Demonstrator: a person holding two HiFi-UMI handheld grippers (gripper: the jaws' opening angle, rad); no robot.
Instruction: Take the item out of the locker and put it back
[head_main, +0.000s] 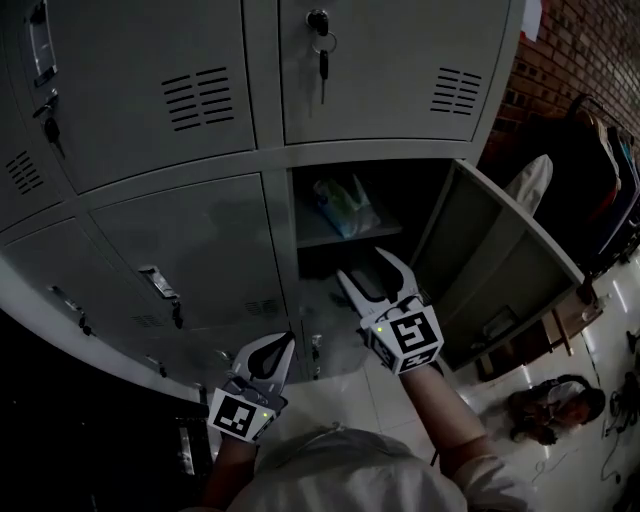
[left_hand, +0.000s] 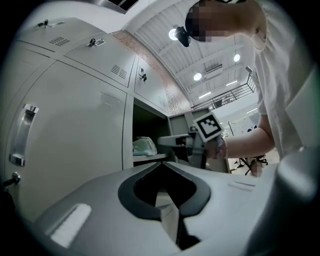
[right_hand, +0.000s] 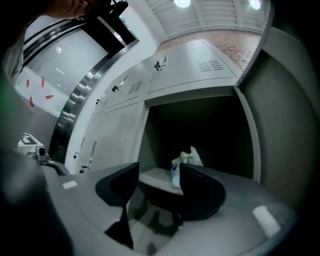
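A pale plastic-wrapped item (head_main: 345, 205) lies on the shelf (head_main: 318, 236) inside the open locker. My right gripper (head_main: 368, 268) is open just in front of and below that shelf, with nothing between its fingers. In the right gripper view the item (right_hand: 188, 159) sits beyond the spread jaws of the right gripper (right_hand: 159, 168), apart from them. My left gripper (head_main: 279, 349) is shut and empty, low down by the closed locker doors to the left. The left gripper view shows the left gripper's (left_hand: 162, 166) tips together, with the item (left_hand: 144, 146) and the right gripper (left_hand: 171, 141) farther off.
The locker's door (head_main: 492, 250) swings open to the right. A key (head_main: 321, 50) hangs in the lock of the locker above. Closed grey lockers fill the left. Hanging clothes (head_main: 600, 170) and a dark bag on the floor (head_main: 548, 405) are at the right.
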